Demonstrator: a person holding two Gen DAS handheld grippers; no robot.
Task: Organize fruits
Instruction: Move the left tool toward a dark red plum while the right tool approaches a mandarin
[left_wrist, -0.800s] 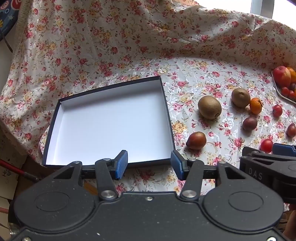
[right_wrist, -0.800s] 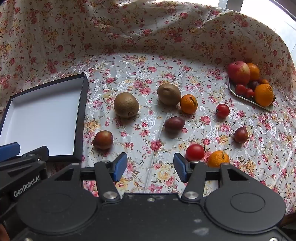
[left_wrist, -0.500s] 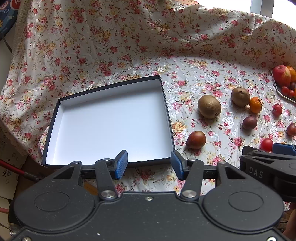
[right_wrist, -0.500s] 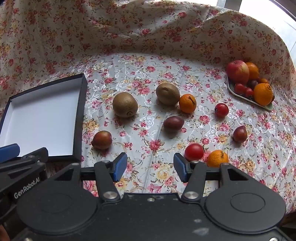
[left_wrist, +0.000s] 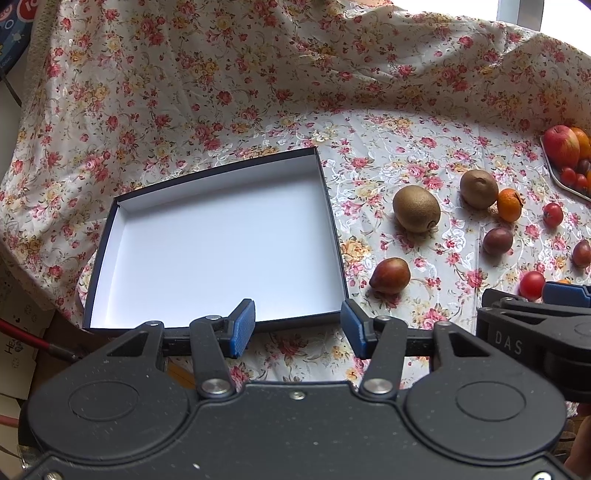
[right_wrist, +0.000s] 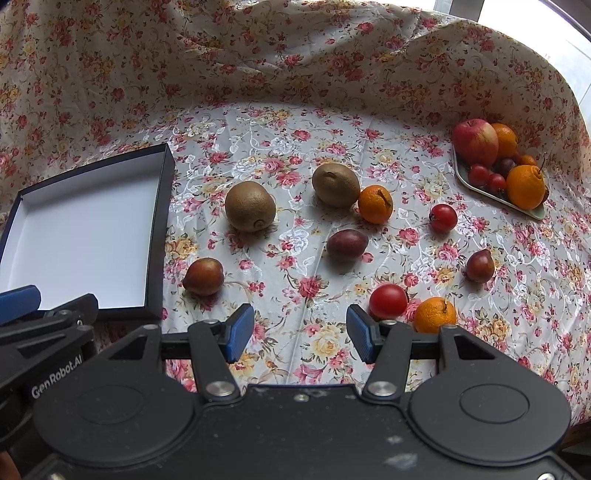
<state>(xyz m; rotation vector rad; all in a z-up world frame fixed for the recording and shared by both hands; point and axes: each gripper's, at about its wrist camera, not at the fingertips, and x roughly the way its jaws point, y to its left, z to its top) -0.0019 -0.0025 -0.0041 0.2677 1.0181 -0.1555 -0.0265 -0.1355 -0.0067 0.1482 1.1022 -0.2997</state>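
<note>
A floral tablecloth (right_wrist: 303, 122) covers the whole table and rises behind it like a wall. On its left side lies the dark box (left_wrist: 332, 236) with a white inside, and nothing is in it. The left gripper (left_wrist: 297, 328) hangs over the near edge of this box with its blue fingers apart, holding nothing. The right gripper (right_wrist: 300, 334) hangs over the cloth, also with fingers spread wide and nothing between them. At the far right stands a tray (right_wrist: 532, 213) that carries an apple (right_wrist: 474, 141), oranges and some small red fruits. Between the box and the tray the loose fruits lie on the cloth: a large kiwi (right_wrist: 250, 206) near the box, a second kiwi (right_wrist: 335, 184) farther back, touching a small orange (right_wrist: 375, 204). A dark purple fruit (right_wrist: 346, 244) lies in the middle, a red-brown fruit (right_wrist: 203, 276) just beside the box corner, and another dark one (right_wrist: 479, 266) to the right. A red tomato (right_wrist: 388, 301) and a second orange (right_wrist: 435, 314) sit close to the right finger of the right gripper, and a smaller tomato (right_wrist: 442, 218) lies near the tray.
</note>
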